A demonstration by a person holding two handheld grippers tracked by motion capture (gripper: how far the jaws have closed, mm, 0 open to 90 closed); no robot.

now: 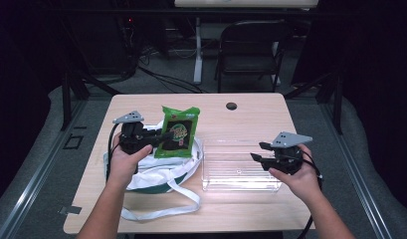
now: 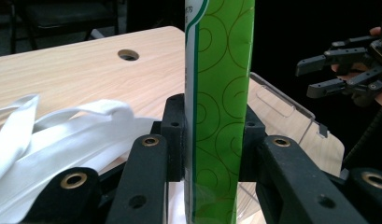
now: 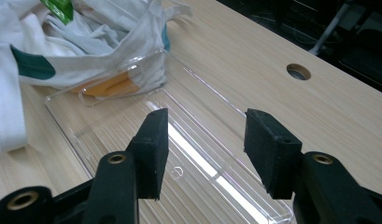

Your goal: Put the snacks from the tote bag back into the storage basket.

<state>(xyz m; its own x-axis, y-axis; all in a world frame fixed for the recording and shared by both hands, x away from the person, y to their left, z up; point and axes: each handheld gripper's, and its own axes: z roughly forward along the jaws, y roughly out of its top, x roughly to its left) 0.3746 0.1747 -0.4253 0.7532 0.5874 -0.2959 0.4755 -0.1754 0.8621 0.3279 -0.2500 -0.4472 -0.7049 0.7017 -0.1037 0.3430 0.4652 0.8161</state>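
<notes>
The left gripper (image 1: 161,138) holds a green snack packet (image 1: 178,132) upright, its jaws pinching the packet across its thin faces; in the left gripper view the packet (image 2: 220,112) stands vertical between the two pads, its long axis running up and down. The packet hangs above a white cloth tote bag (image 1: 156,174) that lies on the desk (image 1: 251,112) at the left. A clear plastic tray (image 1: 241,167) rests on the desk just to the right of the bag, its near-left corner touching or overlapping the bag's fabric. The likely destination, judged from the layout, is that tray, which lies to the right of the held packet; the packet's long axis would need to be tipped flat to match the tray's floor. The right gripper (image 1: 258,152) hovers over the tray's right end with its jaws spread and empty, pointing leftward toward the packet.
</notes>
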